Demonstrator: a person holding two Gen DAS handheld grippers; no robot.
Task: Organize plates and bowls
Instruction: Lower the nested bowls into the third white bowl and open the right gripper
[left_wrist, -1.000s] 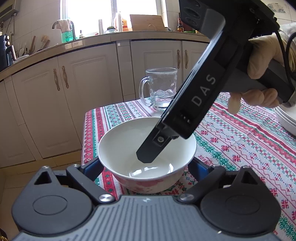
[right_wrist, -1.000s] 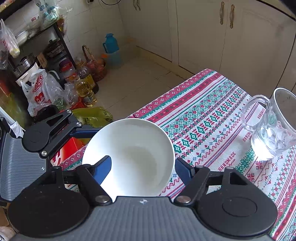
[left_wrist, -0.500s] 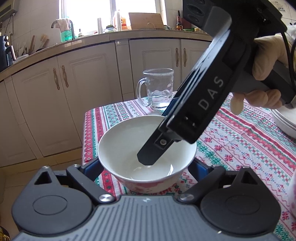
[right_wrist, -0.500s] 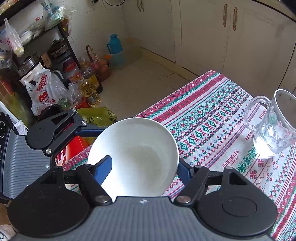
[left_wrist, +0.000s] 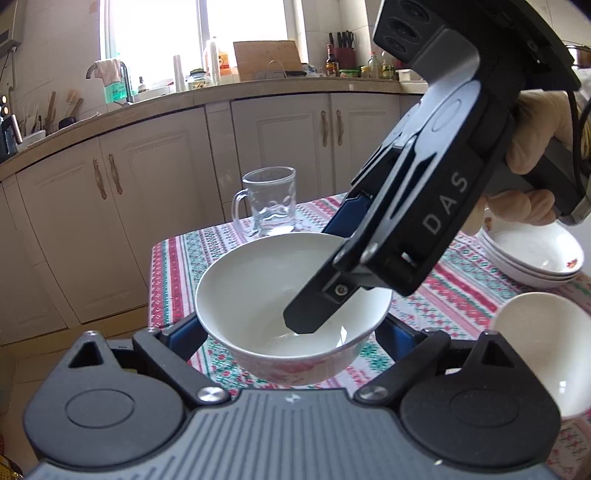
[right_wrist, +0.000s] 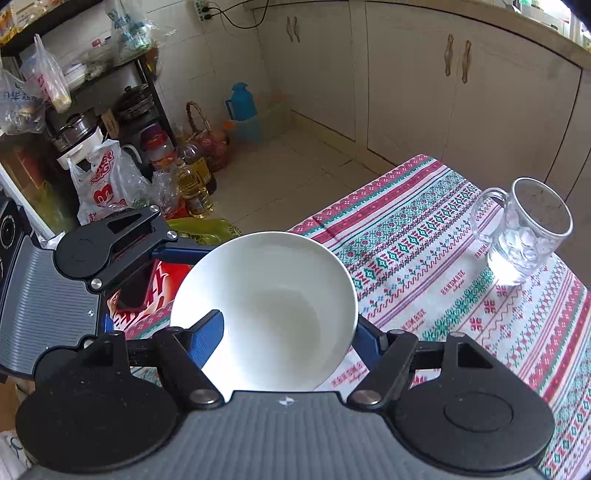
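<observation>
In a home kitchen, my left claw (left_wrist: 291, 332) clamps the white bowl (left_wrist: 280, 291) by its outer sides at the frame's centre, above the patterned tablecloth (left_wrist: 436, 299). My right claw (right_wrist: 288, 332) pinches its wall, one finger (left_wrist: 314, 314) inside. A glass mug (left_wrist: 269, 201) stands behind, stacked bowls (left_wrist: 535, 258) at right.

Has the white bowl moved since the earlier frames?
Yes. The white bowl has shifted along the tablecloth, away from its corner, toward the glass mug.

You see a white bowl (left_wrist: 266, 295) with a pink floral outside at centre frame, a red, green and white patterned tablecloth (right_wrist: 424, 258) beneath, blue gripper pads (right_wrist: 207, 332), and cream cabinets (left_wrist: 147, 192) behind.
</observation>
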